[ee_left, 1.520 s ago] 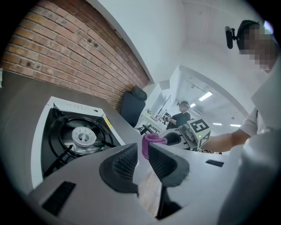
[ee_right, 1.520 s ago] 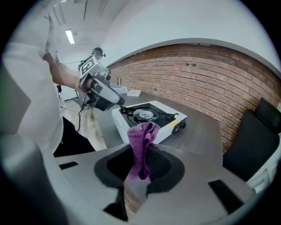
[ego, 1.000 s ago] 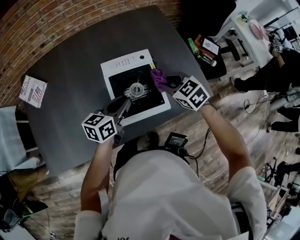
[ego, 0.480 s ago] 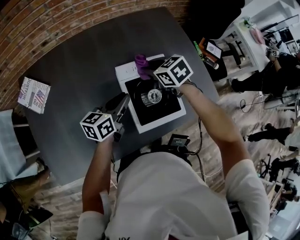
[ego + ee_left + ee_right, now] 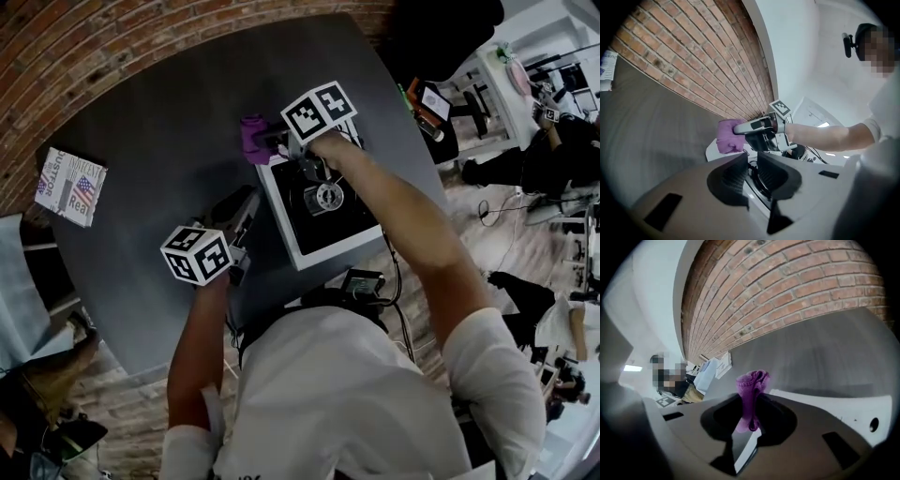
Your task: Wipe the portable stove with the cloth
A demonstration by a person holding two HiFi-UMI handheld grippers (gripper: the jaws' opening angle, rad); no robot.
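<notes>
Cloth [image 5: 251,139], pinched in right tongs [image 5: 270,141], has swept to the stove's [image 5: 278,211] upper-left corner, so wiping is underway; left tongs [image 5: 751,164] hover barely parted, empty.

Cloth [image 5: 253,139]: purple, soft nubby pile, matt.
Portable stove [image 5: 323,258]: white casing smooth with slight sheen; cooking top black, glossy.
Burner [image 5: 327,197]: bright bare metal.
Worktop [image 5: 169,103]: dark grey, matt, faint streaky grain.
Wall [image 5: 56,47]: red brick, rough, pale mortar joints.
Booklet [image 5: 70,186]: printed paper.
Left gripper [image 5: 752,157], right gripper [image 5: 752,401]: grey matt plastic shells, black inner pads.
Floor [image 5: 459,216]: wood planks.
</notes>
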